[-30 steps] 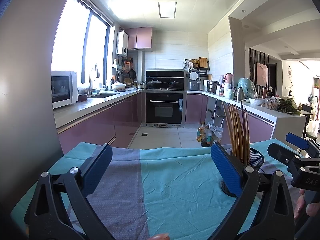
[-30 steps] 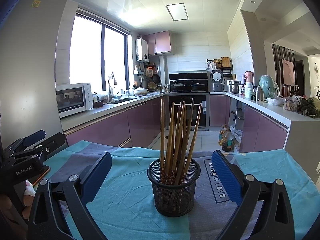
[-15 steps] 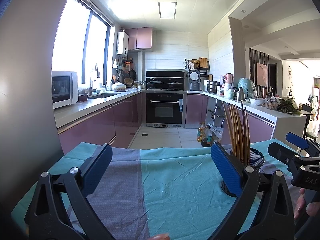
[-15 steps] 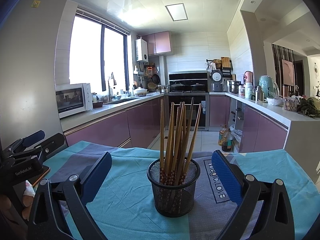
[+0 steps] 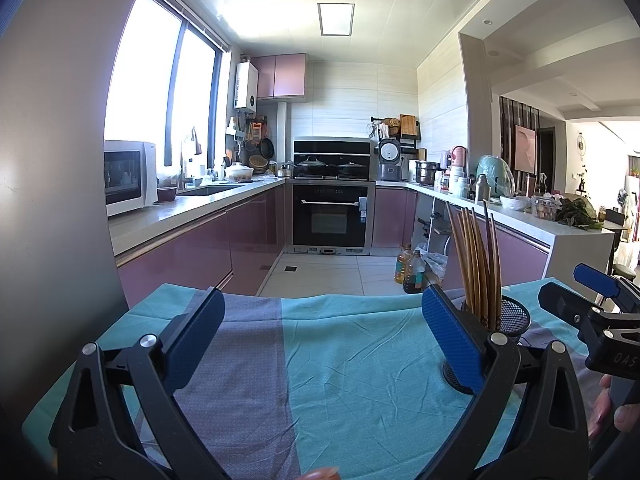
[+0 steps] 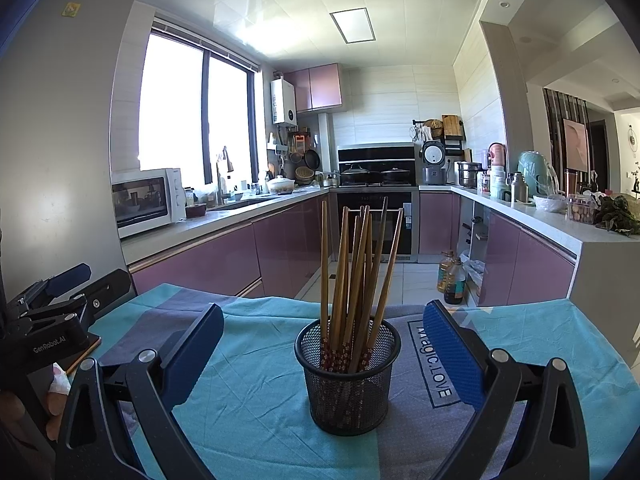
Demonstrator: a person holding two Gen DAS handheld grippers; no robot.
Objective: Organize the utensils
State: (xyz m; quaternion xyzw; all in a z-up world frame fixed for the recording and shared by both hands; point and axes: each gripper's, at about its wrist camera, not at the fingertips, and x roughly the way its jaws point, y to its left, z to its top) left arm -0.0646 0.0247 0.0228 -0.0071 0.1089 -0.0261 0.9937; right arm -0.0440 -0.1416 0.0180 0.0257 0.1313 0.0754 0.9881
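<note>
A black mesh holder point(image 6: 347, 376) stands upright on the teal and grey cloth, holding several wooden chopsticks point(image 6: 356, 264) that fan out at the top. My right gripper point(image 6: 322, 354) is open, its blue pads either side of the holder and a little nearer the camera, touching nothing. In the left wrist view my left gripper point(image 5: 320, 340) is open over bare cloth, nothing between its fingers. The same holder point(image 5: 508, 320) with chopsticks point(image 5: 476, 260) sits behind its right finger. The right gripper's fingers point(image 5: 596, 280) show at the far right edge.
The tablecloth point(image 5: 352, 360) covers the table; its far edge drops to a tiled kitchen floor. The cloth carries printed lettering point(image 6: 434, 360) right of the holder. A hand point(image 5: 616, 408) grips the right tool. Purple cabinets, a microwave point(image 6: 144, 200) and an oven stand beyond.
</note>
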